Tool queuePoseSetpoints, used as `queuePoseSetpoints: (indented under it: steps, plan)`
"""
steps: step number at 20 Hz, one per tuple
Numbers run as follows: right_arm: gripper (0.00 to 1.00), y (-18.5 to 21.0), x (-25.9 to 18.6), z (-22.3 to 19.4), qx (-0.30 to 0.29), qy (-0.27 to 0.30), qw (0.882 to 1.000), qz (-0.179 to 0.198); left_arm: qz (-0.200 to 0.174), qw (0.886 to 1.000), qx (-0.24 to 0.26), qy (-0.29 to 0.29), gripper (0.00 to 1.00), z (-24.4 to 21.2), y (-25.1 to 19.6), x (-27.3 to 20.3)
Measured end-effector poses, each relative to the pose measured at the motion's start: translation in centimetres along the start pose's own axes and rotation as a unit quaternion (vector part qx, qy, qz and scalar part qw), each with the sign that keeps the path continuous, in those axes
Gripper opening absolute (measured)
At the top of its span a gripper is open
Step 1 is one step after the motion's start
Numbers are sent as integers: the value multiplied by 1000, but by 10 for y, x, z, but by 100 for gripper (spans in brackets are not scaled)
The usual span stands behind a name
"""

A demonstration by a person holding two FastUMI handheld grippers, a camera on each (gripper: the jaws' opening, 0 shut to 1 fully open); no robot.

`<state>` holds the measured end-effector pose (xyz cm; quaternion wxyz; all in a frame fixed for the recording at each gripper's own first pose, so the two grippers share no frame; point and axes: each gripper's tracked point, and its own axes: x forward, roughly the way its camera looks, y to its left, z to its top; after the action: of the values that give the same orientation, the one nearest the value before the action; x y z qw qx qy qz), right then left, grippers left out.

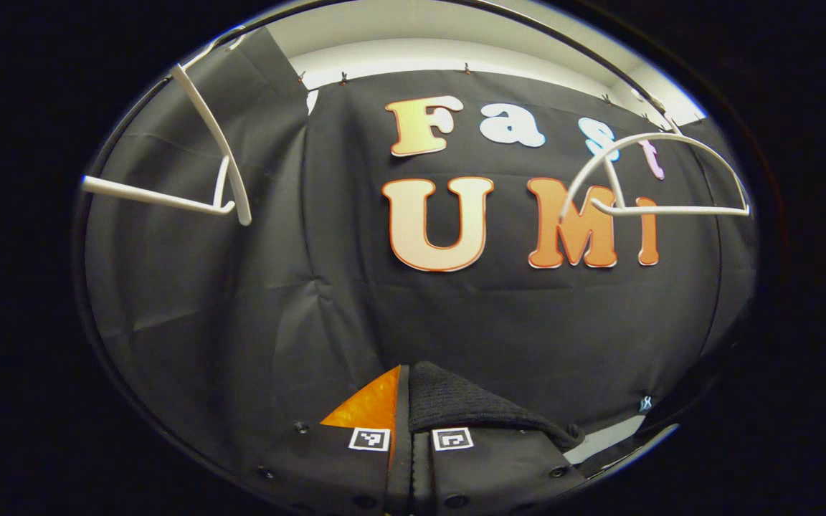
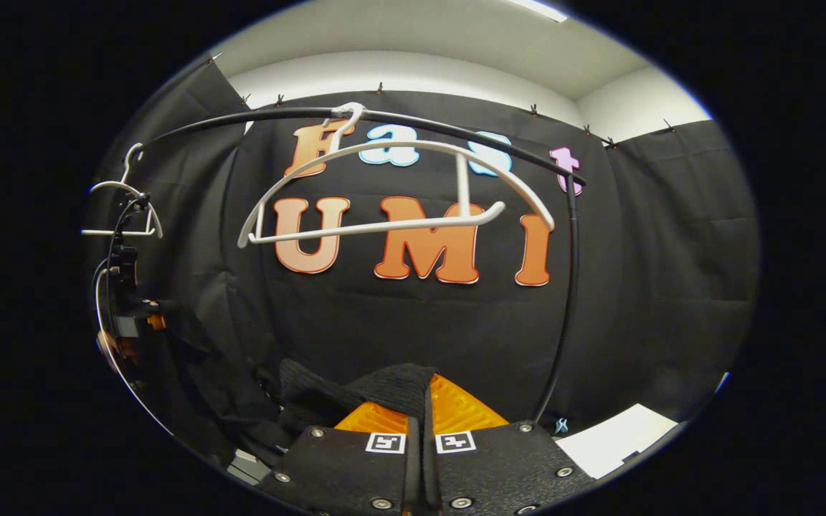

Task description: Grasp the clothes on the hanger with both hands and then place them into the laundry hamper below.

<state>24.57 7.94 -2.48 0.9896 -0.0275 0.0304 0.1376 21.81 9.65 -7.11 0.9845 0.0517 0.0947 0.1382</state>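
Both grippers, left gripper (image 1: 411, 408) and right gripper (image 2: 421, 408), are clamped together on the dark knitted garment (image 2: 384, 387), apparently already off the bare white plastic hanger (image 2: 399, 193) (hamper presumably below).

Black knitted garment (image 2: 384, 387), white plastic hangers (image 2: 399, 193), black hanging rail (image 2: 456, 129), black-and-white square markers (image 2: 385, 442), white wall (image 2: 413, 72) above black cloth.

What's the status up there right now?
Both hand-held grippers, left and right, shut on the dark garment. Hangers bare on the rail. Nothing in the way.
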Motion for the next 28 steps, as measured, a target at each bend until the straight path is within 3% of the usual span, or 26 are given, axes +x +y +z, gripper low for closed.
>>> queuePoseSetpoints:
  steps: [5, 10, 16, 20, 23, 24, 25, 27, 28]
  plan:
    - [2, 53, -4, -44, 7, 41, 998, 37, -56, 997, 7, 55, 8, -53, -49, -24]
    - [4, 89, -2, -123, 2, 104, 993, 58, -83, 986, 37, 137, 8, -142, -78, -54]
    - [6, 116, -12, -224, 8, 195, 979, 64, -104, 962, 75, 243, 8, -241, -94, -85]
    - [7, 119, -19, -276, 6, 246, 967, 62, -96, 945, 83, 302, 8, -291, -86, -103]
    - [7, 125, -31, -311, 16, 284, 956, 65, -88, 925, 74, 362, 8, -326, -84, -112]
    - [1, 126, -36, -321, 19, 297, 953, 65, -88, 921, 70, 373, 9, -337, -79, -116]
    - [8, 129, -39, -327, 21, 305, 950, 65, -87, 918, 68, 380, 10, -343, -76, -117]
    - [11, 130, -43, -343, 15, 316, 947, 62, -89, 912, 73, 393, 12, -359, -73, -120]
    - [23, 129, -44, -356, 9, 327, 943, 61, -95, 905, 76, 407, 13, -371, -74, -124]
